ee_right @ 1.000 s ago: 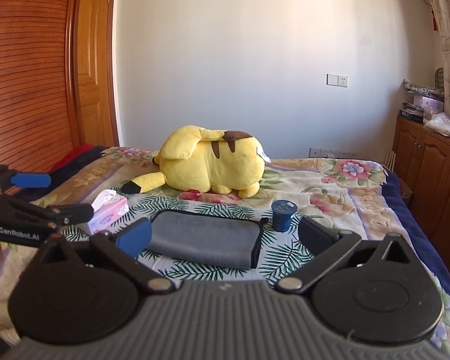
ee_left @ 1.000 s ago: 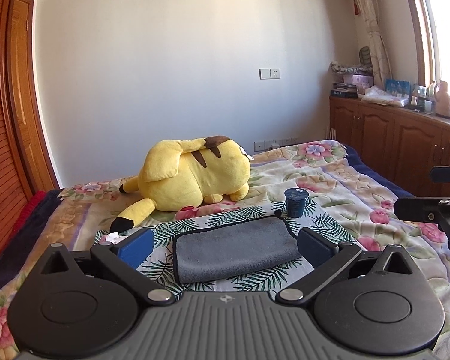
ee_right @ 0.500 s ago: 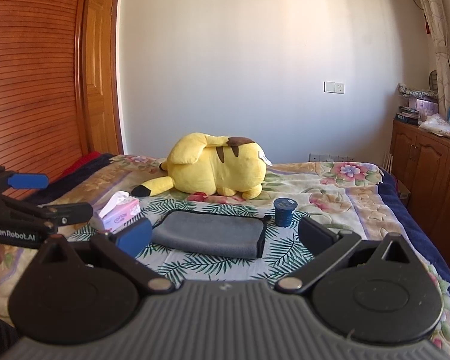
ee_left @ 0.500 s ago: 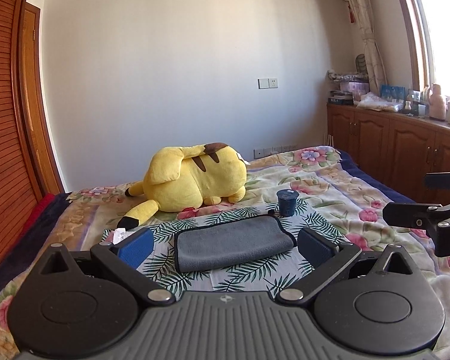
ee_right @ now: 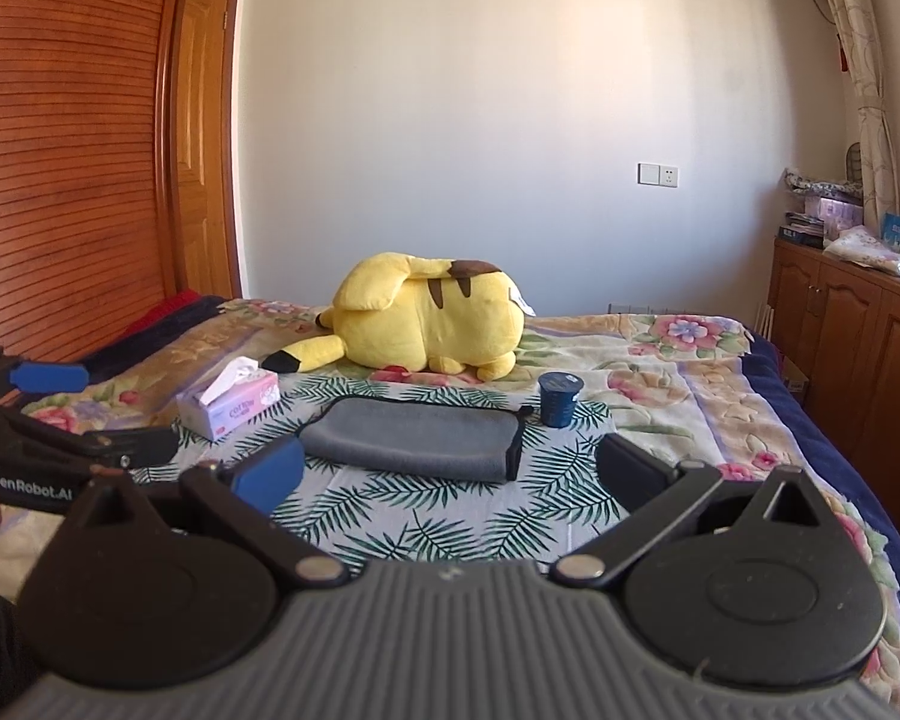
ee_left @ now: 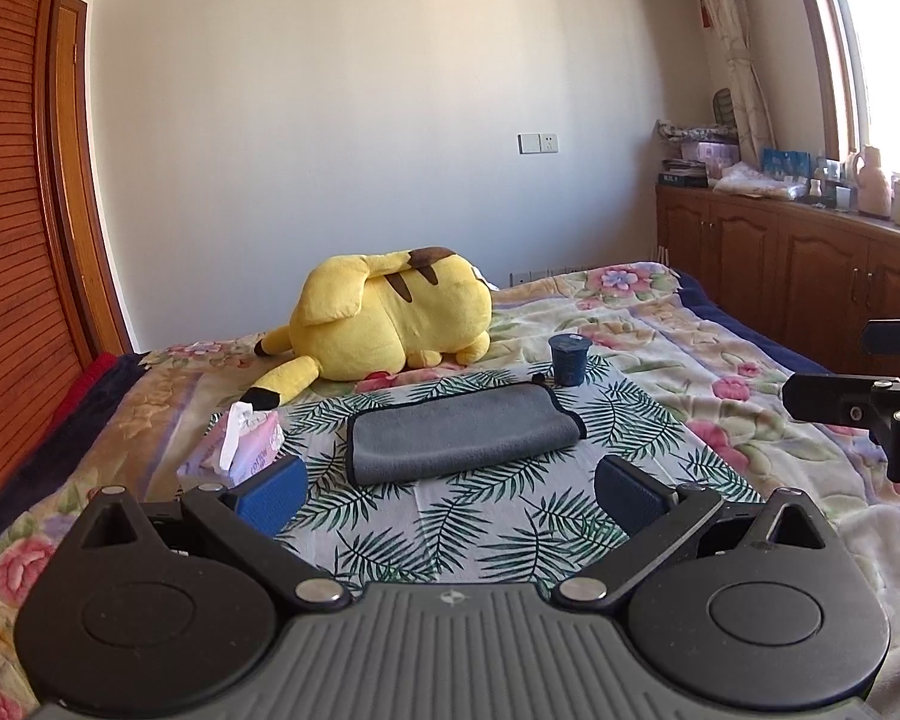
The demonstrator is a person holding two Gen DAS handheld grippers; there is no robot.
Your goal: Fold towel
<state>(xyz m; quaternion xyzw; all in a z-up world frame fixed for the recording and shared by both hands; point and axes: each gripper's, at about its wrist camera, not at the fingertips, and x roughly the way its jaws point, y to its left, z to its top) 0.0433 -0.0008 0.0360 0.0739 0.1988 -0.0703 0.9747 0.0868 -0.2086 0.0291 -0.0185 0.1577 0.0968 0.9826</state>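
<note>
The left gripper is hovering with its jaws spread wide, gripping nothing; the right gripper is likewise gaping apart and empty. Just beyond both, clear of the fingertips, the grey towel is lying folded flat on the leaf-print bedspread. A tissue box is sitting left of it, a dark cup behind its right end, and a yellow plush toy is lying farther back.

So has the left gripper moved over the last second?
Yes. The left gripper has backed away from the towel: bare leaf-print bedspread now shows between them, and the tissue box has come into view.
</note>
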